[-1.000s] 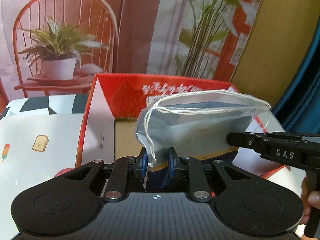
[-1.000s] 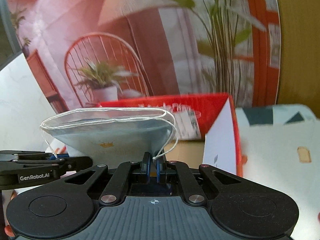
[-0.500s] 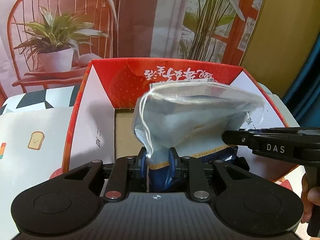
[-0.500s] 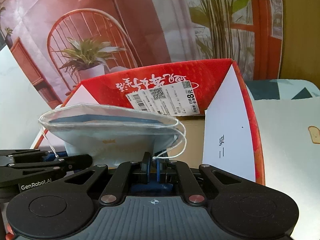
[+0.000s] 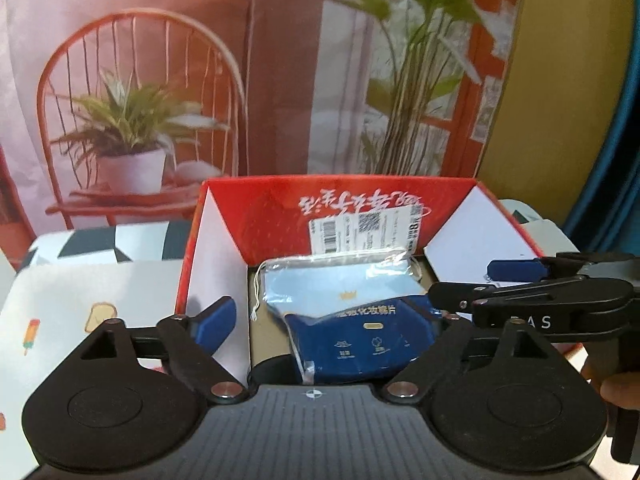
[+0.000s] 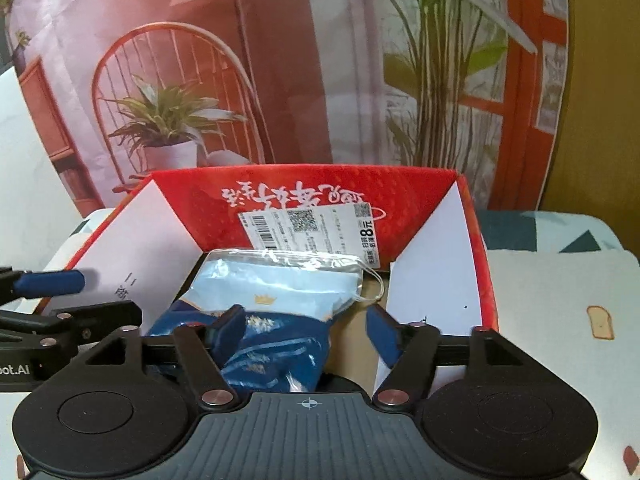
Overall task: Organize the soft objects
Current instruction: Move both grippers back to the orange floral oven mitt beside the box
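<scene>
At the left edge of the left wrist view lies a white mat printed with a slice of toast and an ice lolly, spread over the desk with its black-and-white pattern. Just right of the mat stands the red cardboard box, its flaps up, white on the inner sides, with a printed label stuck on the far wall. Inside the box, on its brown floor, rests the drawstring pouch, a clear bag with a pale blue upper half and a dark blue lower half bearing small white print; its white cord hangs down along the left side.

The left gripper hangs over the near edge of the box. Its jaws have just been opening and now stand wide apart, the blue pads clear of the pouch, which lies between them but untouched.

Farther right, the right gripper also sits at the near edge. Its jaws have just been opening too; the pouch's dark blue end lies between them, with the left pad close against it and the right pad clear. At the far right edge a fingertip of the person shows.
</scene>
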